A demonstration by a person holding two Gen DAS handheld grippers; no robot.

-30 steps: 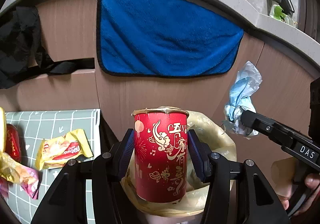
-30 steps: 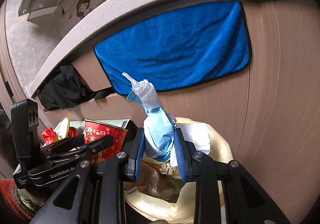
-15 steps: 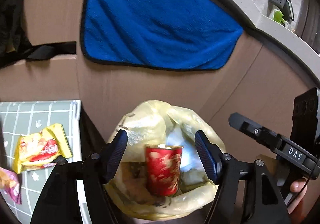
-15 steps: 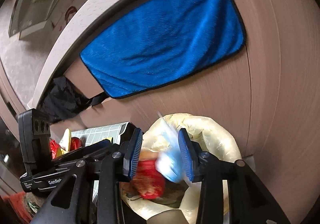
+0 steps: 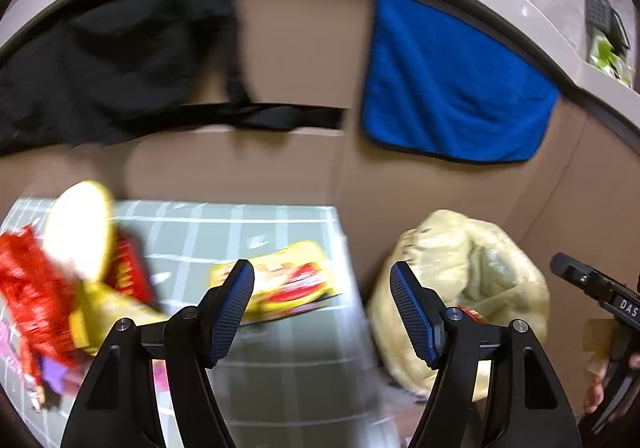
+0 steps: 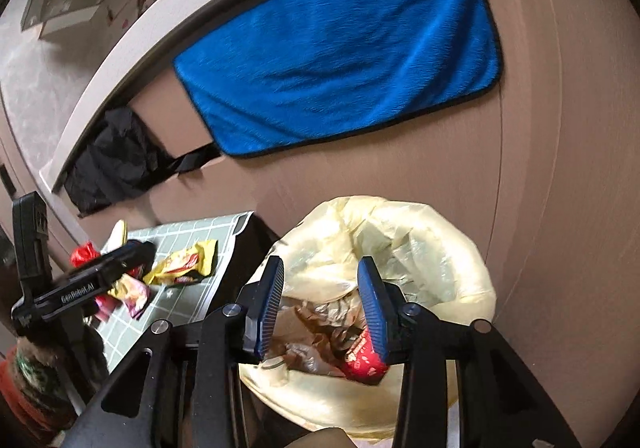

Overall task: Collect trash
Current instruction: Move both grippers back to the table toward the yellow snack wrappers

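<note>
The left gripper gapes wide and empty, a yellow wrapper just beyond on the checked mat. The right gripper, partly open and empty, hangs over the trash bag; the red cup lies inside, beneath its right finger.

The trash bag mouth gapes unobstructed; wrappers crowd the mat's seemingly left part, blurred.

Lighting soft and even indoors, no hard shadows. Left wrist view heavily motion-blurred: wrappers smeared, one pale patch blown out by glare. Right wrist view sharper, slight blur on towel. Both show fisheye bending and dark corners.
</note>
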